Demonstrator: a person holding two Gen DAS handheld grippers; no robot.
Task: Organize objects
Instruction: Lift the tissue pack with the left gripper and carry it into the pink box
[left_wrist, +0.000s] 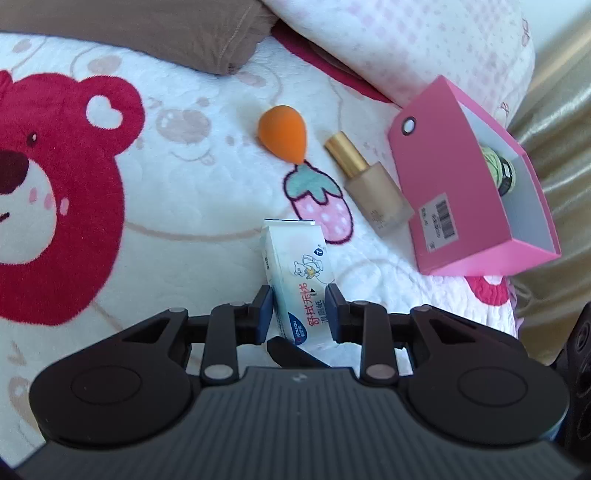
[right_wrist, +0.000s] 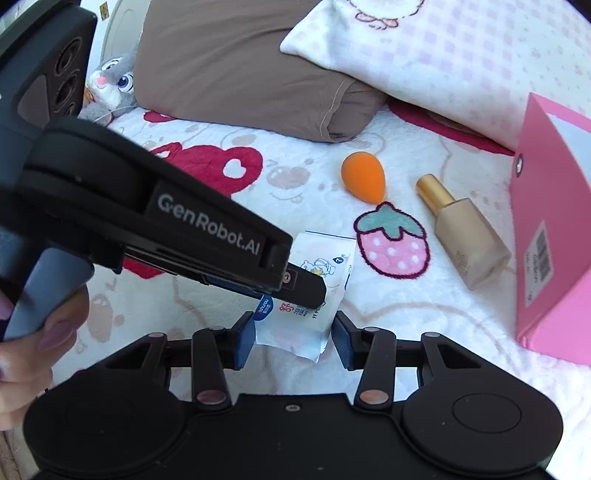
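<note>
The left gripper (left_wrist: 300, 308) angles steeply down over the bed, its blue pads clamped on a white wet-wipe packet with a cartoon print and red lettering (left_wrist: 299, 280). And there is the right gripper (right_wrist: 293, 341), tilted down too, jaws standing apart around the packet's loose lower edge, pads clear of it as far as I can see. The right wrist view catches the left gripper from the side, a hand (right_wrist: 22, 347) on its grey handle, plus a grey plush rabbit (right_wrist: 112, 83) far off to the left. The left wrist view alone looks into the open pink cardboard box (left_wrist: 458, 192), ahead and right, with a green-topped jar (left_wrist: 496, 168) inside. Beyond the packet lie an orange teardrop makeup sponge (left_wrist: 283, 132) and a beige glass bottle with a gold cap (left_wrist: 369, 184), just beside the box.
</note>
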